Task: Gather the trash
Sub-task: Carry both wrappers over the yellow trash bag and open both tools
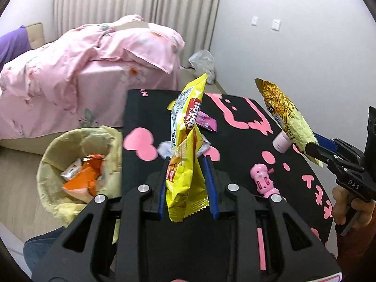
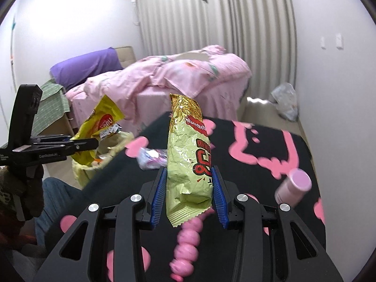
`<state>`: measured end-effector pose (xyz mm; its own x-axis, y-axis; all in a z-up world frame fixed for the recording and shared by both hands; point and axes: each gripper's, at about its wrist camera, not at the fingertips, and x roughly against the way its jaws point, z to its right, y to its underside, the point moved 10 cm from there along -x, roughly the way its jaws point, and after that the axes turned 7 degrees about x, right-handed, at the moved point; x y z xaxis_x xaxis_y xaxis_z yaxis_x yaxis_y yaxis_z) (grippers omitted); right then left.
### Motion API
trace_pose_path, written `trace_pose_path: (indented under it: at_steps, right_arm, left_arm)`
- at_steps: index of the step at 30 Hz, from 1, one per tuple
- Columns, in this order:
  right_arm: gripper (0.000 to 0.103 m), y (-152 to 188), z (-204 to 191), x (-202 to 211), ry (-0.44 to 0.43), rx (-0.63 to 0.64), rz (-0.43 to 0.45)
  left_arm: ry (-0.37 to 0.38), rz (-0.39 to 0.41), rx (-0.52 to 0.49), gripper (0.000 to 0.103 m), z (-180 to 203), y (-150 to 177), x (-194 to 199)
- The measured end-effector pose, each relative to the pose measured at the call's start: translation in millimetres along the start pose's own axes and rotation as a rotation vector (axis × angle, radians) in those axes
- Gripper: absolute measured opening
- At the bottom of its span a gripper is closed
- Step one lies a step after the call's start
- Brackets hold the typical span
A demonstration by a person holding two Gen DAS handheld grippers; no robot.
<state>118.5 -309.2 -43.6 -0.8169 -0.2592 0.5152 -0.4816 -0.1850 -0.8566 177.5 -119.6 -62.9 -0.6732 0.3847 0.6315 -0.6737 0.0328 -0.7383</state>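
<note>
Yellow crinkly wafer wrapper (image 1: 185, 155) pinched upright in left gripper (image 1: 188, 171), above table's near edge. Lined bin (image 1: 80, 166) with orange packets just beside table's left edge (image 1: 124, 127). Silver scrap (image 1: 164, 149), pink toy (image 1: 263, 181), pink bottle (image 1: 281, 142) on black cloth.

Right wrist view: right gripper (image 2: 189, 191) clamps creased pale-green foil noodle packet (image 2: 188, 164), lifted clear of table. Twisted pink toy (image 2: 188, 246) blurred beneath.

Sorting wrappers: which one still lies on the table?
The crumpled white-purple wrapper lies on the table; the yellow wafer wrapper and gold noodle wrapper are held up.
</note>
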Motion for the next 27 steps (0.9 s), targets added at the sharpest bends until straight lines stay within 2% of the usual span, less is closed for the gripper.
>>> trace_pose_path:
  at_steps: [7, 12, 17, 21, 27]
  right_arm:
    - [0.037, -35, -61, -23, -0.077, 0.103, -0.015]
    - [0.037, -54, -106, -52, -0.154, 0.178, -0.043]
    - [0.037, -74, -153, -102, -0.280, 0.216, -0.085]
    - [0.037, -86, -181, -156, -0.360, 0.219, -0.123]
    - [0.037, -86, -215, -218, -0.456, 0.211, -0.183]
  left_arm:
    - [-0.030, 0.033, 0.092, 0.026, -58, 2, 19]
    - [-0.100, 0.039, 0.217, 0.026, -132, 10, 27]
    - [-0.158, 0.013, 0.327, 0.026, -191, 27, 20]
    - [-0.160, -0.006, 0.369, 0.026, -212, 30, 3]
    - [-0.122, -0.028, 0.380, 0.026, -225, 22, -24]
